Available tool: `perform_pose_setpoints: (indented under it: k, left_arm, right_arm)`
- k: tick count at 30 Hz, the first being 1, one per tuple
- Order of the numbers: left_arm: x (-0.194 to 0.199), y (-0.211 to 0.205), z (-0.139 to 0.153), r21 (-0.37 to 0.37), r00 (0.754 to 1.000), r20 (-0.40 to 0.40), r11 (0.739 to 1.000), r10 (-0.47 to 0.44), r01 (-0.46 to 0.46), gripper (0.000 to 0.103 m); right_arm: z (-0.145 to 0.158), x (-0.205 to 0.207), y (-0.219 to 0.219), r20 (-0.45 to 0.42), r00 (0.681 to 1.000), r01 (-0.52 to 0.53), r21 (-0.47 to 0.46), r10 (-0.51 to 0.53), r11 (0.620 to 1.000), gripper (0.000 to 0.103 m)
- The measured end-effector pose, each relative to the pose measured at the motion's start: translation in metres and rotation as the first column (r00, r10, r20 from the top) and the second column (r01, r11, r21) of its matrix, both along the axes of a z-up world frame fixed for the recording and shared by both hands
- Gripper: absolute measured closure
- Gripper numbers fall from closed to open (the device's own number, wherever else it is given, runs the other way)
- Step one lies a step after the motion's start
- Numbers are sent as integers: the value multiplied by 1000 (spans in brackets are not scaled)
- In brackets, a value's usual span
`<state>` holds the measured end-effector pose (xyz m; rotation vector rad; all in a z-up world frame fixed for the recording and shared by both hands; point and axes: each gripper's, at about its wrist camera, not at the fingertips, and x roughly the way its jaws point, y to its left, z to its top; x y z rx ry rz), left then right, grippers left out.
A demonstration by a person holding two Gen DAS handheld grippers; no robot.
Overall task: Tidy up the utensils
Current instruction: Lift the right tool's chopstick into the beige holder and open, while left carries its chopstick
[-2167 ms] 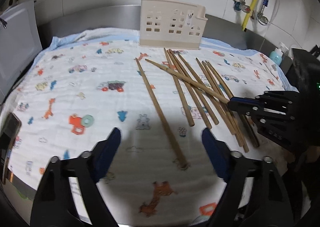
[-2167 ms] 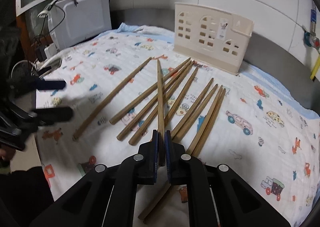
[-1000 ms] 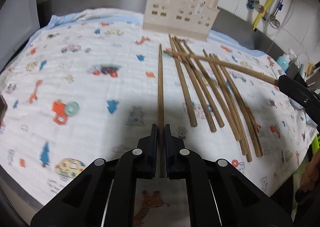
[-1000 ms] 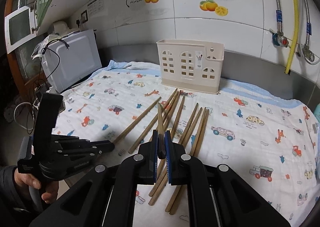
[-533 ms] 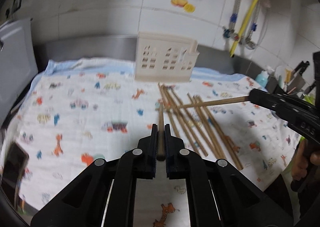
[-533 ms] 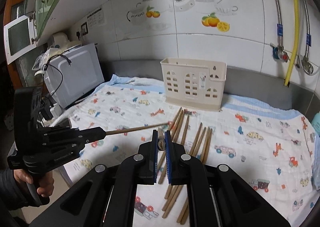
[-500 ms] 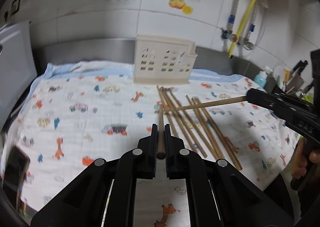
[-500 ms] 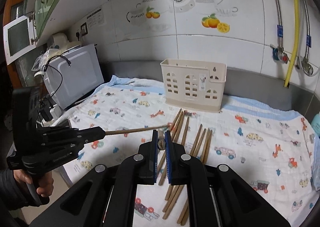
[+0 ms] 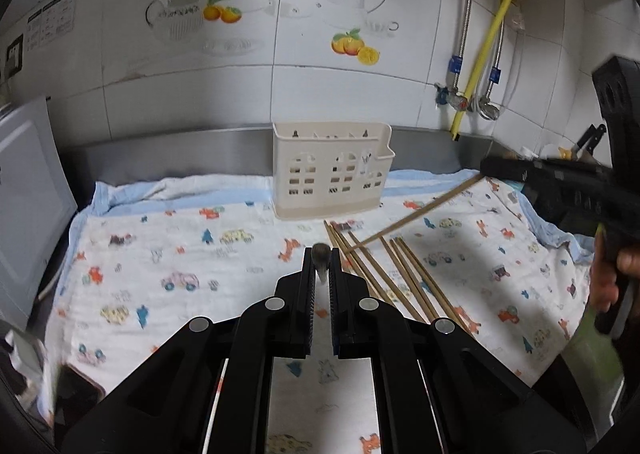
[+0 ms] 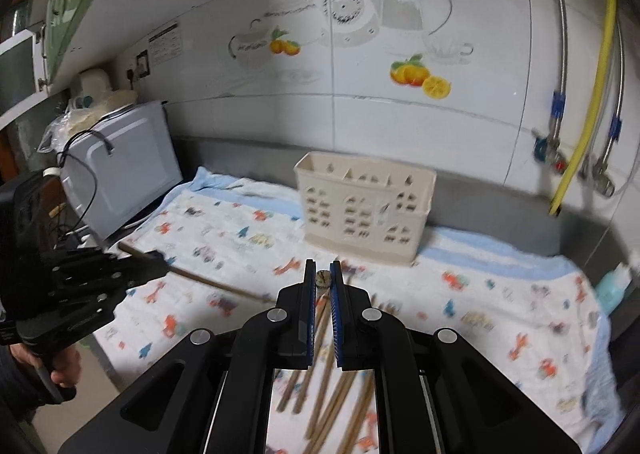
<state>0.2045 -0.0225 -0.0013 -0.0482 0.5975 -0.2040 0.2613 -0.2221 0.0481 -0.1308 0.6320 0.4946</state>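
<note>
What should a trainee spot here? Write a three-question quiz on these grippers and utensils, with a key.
1. True or false: the left gripper is open and empty.
2. Where does the cream perforated plastic utensil holder stand? A) on the microwave B) on the white cartoon-printed cloth C) hung on the wall tiles
3. Fill in: the left gripper and the right gripper are each shut on one wooden ____.

Key: 1 false. 2 B. 3 chopstick: the left gripper's chopstick and the right gripper's chopstick.
</note>
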Motion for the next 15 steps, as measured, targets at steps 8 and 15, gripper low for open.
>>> perform_pose_setpoints:
  k: [8, 15]
  left_arm:
    - [13, 17, 10, 1, 1000, 10, 1000, -2, 2, 98]
    - [22, 19, 16, 6, 1000, 31, 1000, -7, 7, 98]
  right_arm:
    - [75, 43, -8, 106, 989, 109, -72, -101, 991, 96]
    - [100, 84, -11, 131, 979, 166, -91, -153, 982, 96]
